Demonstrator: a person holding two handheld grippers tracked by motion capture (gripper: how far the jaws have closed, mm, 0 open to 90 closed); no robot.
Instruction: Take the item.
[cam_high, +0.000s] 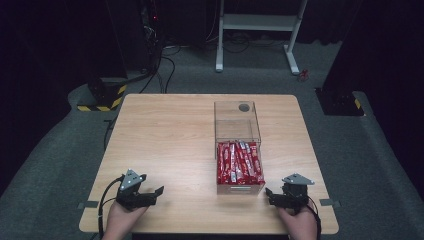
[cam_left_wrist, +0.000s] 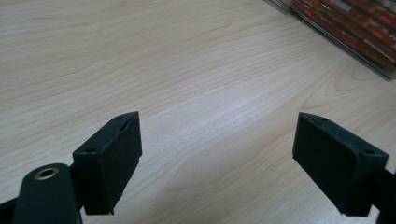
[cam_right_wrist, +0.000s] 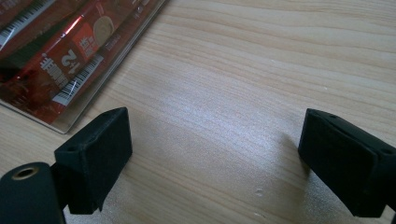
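- High view: my left tongs (cam_high: 159, 190) sit low over the near left part of the light wooden counter (cam_high: 165, 135), held in my left hand (cam_high: 122, 217), jaws spread wide with nothing between them.
- My right tongs (cam_high: 269, 193) sit over the near right part of the counter in my right hand (cam_high: 300, 222), jaws likewise released and empty, tips pointing toward the box.
- Between the two, nearer the right tongs, stands a clear plastic rectangular box (cam_high: 238, 131); its near half is packed with red foil snack bars (cam_high: 239, 162) lying lengthwise, its far half looks bare, with a dark round spot at the far end.
- Left gripper view: the left tongs (cam_left_wrist: 219, 154) gape over bare wood; the clear box and its red bars (cam_left_wrist: 355, 28) lie well off at the upper right, apart from the jaws.
- Right gripper view: the right tongs (cam_right_wrist: 215, 158) gape over bare wood; the box's near corner with the red bars (cam_right_wrist: 60, 56), white barcodes showing, lies just beside my left jaw, not touching.
- Beyond the counter, grey carpet (cam_high: 350, 150) and a white metal frame (cam_high: 257, 25).
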